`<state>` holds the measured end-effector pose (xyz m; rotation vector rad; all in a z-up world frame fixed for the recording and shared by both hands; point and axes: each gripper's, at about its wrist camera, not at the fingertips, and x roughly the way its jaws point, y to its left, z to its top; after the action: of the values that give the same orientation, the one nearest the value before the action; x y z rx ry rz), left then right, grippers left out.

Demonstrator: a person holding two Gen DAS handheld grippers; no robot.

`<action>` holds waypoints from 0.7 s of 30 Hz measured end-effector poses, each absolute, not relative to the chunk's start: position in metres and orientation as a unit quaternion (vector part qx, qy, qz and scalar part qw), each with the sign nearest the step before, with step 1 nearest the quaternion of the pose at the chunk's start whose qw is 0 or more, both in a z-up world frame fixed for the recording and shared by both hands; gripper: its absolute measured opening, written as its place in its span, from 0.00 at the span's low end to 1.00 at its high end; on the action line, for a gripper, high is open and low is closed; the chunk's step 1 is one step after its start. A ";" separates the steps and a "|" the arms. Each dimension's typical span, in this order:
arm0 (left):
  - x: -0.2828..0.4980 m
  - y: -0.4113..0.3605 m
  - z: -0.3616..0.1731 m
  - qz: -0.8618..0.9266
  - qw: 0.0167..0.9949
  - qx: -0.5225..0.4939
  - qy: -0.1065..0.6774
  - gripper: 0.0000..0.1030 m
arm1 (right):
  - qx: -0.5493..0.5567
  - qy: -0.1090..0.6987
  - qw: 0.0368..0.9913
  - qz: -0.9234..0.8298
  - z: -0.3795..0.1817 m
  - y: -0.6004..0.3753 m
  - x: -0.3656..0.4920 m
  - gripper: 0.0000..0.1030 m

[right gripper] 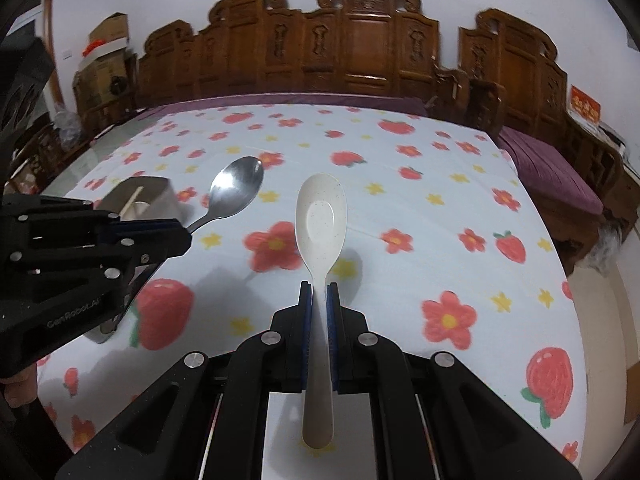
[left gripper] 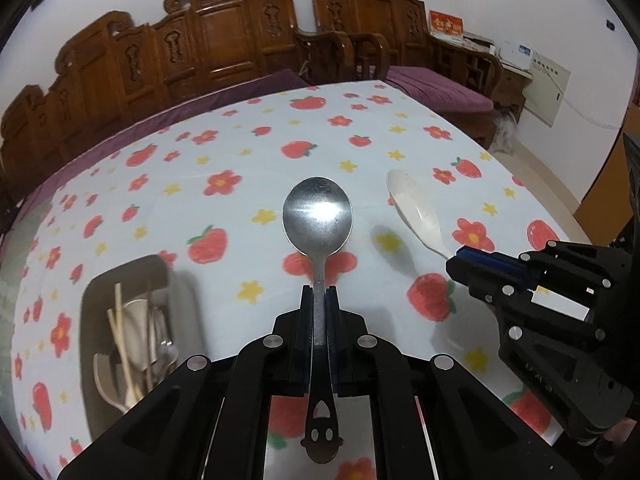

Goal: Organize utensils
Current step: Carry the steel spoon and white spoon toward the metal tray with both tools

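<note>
Silver spoon (left gripper: 317,216), strawberry-and-flower tablecloth (left gripper: 224,152)

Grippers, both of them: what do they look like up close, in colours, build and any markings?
The left gripper and right gripper are alike: matte black angular linkage bodies with triangular cut-outs, round silver pivot pins and blue ribbed pads lining the fingers. The left one's side carries pale "GenRobot.AI" lettering. No cables show.
</note>
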<state>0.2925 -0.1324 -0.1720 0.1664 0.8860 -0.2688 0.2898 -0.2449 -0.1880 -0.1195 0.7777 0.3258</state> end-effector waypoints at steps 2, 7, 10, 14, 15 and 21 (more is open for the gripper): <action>0.288 -0.125 -0.168 -0.125 0.893 0.078 0.424 0.05 | -0.062 0.372 0.911 0.168 -0.184 -0.236 0.285 0.08; 0.280 -0.107 -0.161 -0.117 0.898 0.071 0.419 0.05 | -0.069 0.363 0.911 0.185 -0.176 -0.219 0.275 0.08; 0.277 -0.096 -0.157 -0.111 0.900 0.067 0.416 0.05 | -0.072 0.358 0.911 0.193 -0.172 -0.212 0.270 0.08; 0.275 -0.080 -0.154 -0.102 0.903 0.060 0.413 0.05 | -0.073 0.353 0.911 0.202 -0.169 -0.204 0.265 0.08; 0.274 -0.076 -0.153 -0.100 0.904 0.059 0.412 0.05 | -0.073 0.353 0.910 0.203 -0.168 -0.202 0.265 0.08; 0.275 -0.050 -0.154 -0.083 0.906 0.050 0.412 0.05 | -0.070 0.351 0.910 0.212 -0.165 -0.192 0.261 0.09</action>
<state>0.2749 -0.0502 -0.1544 0.1042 0.8505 -0.1722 0.2608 -0.1924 -0.1655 -0.1436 0.7237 0.4366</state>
